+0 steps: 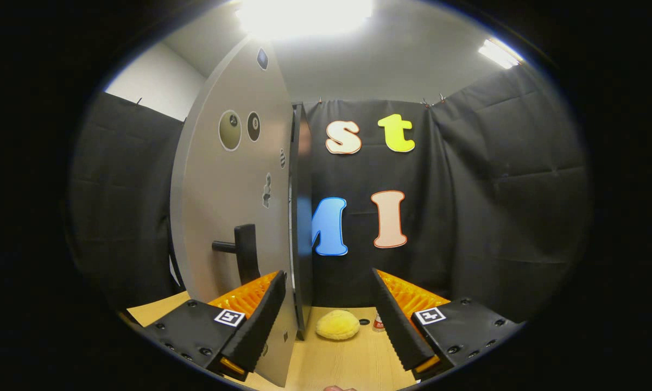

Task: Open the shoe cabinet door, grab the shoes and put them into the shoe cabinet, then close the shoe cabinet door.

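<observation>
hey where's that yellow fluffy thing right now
In the gripper view, the yellow fluffy slipper lies on the wooden floor just ahead of the open gripper, between its fingers, right of the cabinet door edge.

The shoe cabinet door [222, 206] stands swung open, pale grey and upright, with round stickers near its top and a dark bar handle [244, 252] low on its face, its edge just ahead of the left jaw.

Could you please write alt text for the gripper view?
The open gripper faces the edge of a grey shoe cabinet door with a dark handle, its jaws holding nothing. A yellow shoe lies on the wooden table beyond the jaws.
</observation>
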`<control>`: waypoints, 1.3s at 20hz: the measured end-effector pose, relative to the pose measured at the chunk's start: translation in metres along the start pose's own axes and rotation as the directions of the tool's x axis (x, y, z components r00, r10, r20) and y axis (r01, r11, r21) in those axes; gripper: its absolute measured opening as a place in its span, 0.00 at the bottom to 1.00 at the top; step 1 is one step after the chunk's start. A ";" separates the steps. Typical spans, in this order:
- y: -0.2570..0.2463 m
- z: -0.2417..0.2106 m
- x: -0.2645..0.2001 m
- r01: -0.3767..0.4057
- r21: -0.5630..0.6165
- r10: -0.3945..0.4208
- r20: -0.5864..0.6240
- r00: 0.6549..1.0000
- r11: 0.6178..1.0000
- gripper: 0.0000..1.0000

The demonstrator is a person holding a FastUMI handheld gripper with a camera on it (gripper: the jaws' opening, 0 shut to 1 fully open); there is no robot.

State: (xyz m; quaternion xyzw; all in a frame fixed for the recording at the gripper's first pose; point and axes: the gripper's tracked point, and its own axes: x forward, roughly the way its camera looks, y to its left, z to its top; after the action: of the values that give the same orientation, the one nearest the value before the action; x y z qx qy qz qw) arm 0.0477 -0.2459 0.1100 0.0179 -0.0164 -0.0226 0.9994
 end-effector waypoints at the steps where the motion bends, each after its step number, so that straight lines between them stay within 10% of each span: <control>1: 0.000 0.001 0.001 0.007 -0.003 -0.007 -0.002 1.000 1.000 0.96; 26: 0.284 -0.006 0.038 -0.102 0.030 0.104 -0.077 0.992 0.994 0.97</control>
State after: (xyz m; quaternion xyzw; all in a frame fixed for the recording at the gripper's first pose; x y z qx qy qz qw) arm 0.0980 0.0366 0.1158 0.0309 0.0215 0.0298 0.9988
